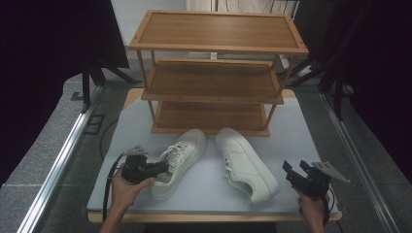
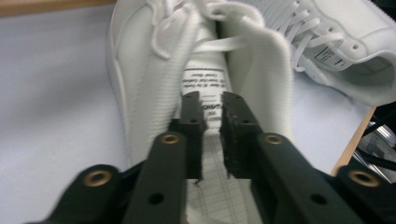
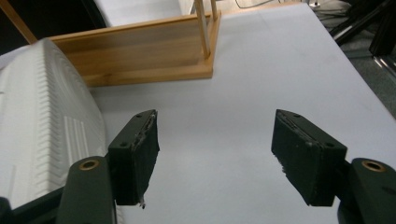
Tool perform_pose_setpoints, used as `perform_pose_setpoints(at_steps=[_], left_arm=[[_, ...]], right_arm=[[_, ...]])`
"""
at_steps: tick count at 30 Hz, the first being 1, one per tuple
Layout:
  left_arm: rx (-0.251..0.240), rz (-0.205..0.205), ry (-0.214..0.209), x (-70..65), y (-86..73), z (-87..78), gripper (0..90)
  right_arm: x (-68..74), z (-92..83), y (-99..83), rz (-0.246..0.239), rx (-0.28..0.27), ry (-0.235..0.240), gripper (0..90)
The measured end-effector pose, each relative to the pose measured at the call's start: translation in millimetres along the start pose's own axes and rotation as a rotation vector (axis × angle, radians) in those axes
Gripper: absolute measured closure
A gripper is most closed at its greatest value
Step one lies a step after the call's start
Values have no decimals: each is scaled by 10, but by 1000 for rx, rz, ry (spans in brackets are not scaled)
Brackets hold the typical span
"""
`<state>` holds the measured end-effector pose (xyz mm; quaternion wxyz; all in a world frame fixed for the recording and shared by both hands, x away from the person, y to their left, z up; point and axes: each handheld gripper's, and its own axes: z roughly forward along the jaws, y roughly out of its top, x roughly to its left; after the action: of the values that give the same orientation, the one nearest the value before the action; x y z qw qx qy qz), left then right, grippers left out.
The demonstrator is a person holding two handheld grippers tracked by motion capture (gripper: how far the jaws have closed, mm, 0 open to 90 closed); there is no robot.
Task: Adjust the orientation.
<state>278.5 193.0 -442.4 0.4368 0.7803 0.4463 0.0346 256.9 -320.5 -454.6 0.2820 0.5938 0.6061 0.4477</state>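
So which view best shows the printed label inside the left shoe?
The left gripper view: the printed label on the tongue sits just beyond the fingers. In the high view the left shoe is too small to show it. The right gripper view gives nothing of it.

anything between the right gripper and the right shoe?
No. In the high view, bare table top separates the right gripper from the right shoe; its open jaws in the right gripper view frame bare surface too.

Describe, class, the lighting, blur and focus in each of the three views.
High view: dim, dark at the sides, shoes bright. Left gripper view: the left gripper is sharp, the laces are blurred. Right gripper view: evenly lit, jaws soft-edged, rack clear.
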Motion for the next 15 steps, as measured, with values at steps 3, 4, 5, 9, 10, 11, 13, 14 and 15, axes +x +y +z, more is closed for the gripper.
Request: perform_pose_setpoints(at_steps=[3, 4, 5, 9, 10, 11, 13, 14, 15], left_arm=[[-39, 35, -7, -106, 25, -23, 695], [-59, 47, -26, -151, 48, -46, 683], [-72, 54, -36, -174, 61, -59, 662], [-135, 63, -50, -229, 67, -111, 565], [-145, 64, -48, -225, 65, -123, 551], [-157, 68, -44, -218, 64, -141, 527], [-191, 57, -35, -192, 61, -190, 496], [-216, 38, -33, -170, 55, -222, 481], [-227, 32, -34, -160, 50, -241, 463]], right_arm=[[22, -16, 25, -6, -14, 8, 333], [30, -19, 32, -7, -16, 9, 334], [42, -21, 44, -15, -19, 10, 336], [111, -31, 78, -30, -31, 28, 346], [127, -37, 83, -35, -33, 32, 350], [154, -45, 94, -42, -36, 43, 353], [207, -53, 117, -52, -43, 60, 358], [233, -59, 127, -55, -45, 65, 359], [280, -71, 145, -64, -49, 75, 359]])
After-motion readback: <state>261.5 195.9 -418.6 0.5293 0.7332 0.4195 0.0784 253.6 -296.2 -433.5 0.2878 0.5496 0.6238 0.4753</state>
